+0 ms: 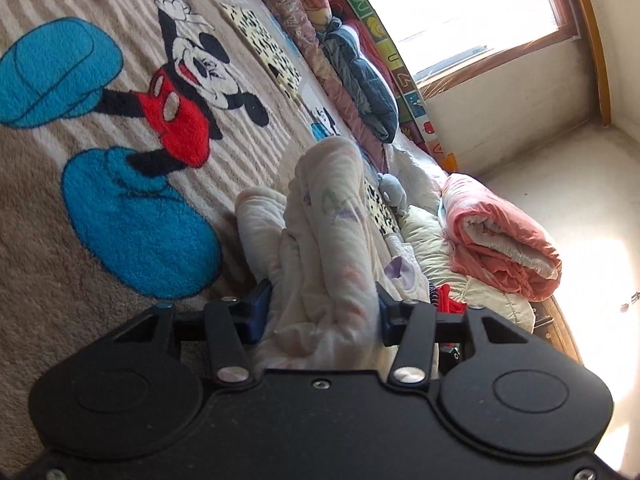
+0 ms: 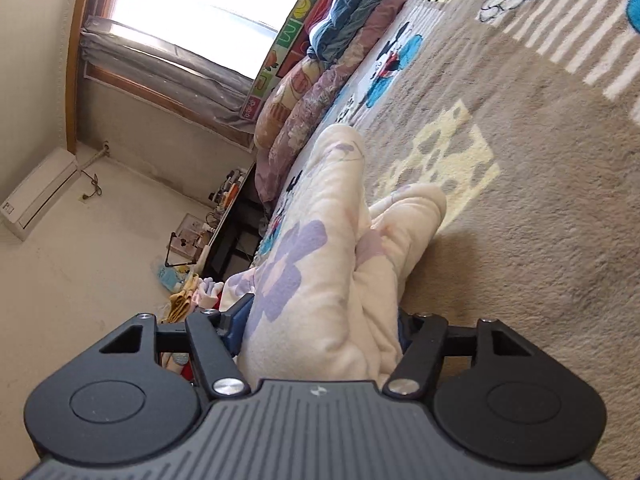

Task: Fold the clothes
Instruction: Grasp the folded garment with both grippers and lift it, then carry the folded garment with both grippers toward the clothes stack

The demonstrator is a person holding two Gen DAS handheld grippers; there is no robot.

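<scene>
A cream fleece garment [image 1: 328, 240] with pale purple flower prints hangs bunched in thick folds between both grippers. My left gripper [image 1: 320, 308] is shut on one bunch of it; the cloth hides the fingertips and only the blue pads' edges show. In the right wrist view the same garment [image 2: 320, 248] runs forward from my right gripper [image 2: 320, 328], which is shut on another bunch. Its far end droops toward the cartoon-mouse blanket [image 2: 520, 240] on the bed. The red tip of the other gripper [image 1: 448, 300] shows behind the cloth.
The bed is covered by a beige blanket [image 1: 60, 200] with cartoon-mouse pictures. Rolled quilts [image 1: 360, 76] line its window side, and a pink folded quilt [image 1: 504, 236] lies at the end. A dark shelf [image 2: 236, 216] with small items and an air conditioner [image 2: 36, 196] stand by the wall.
</scene>
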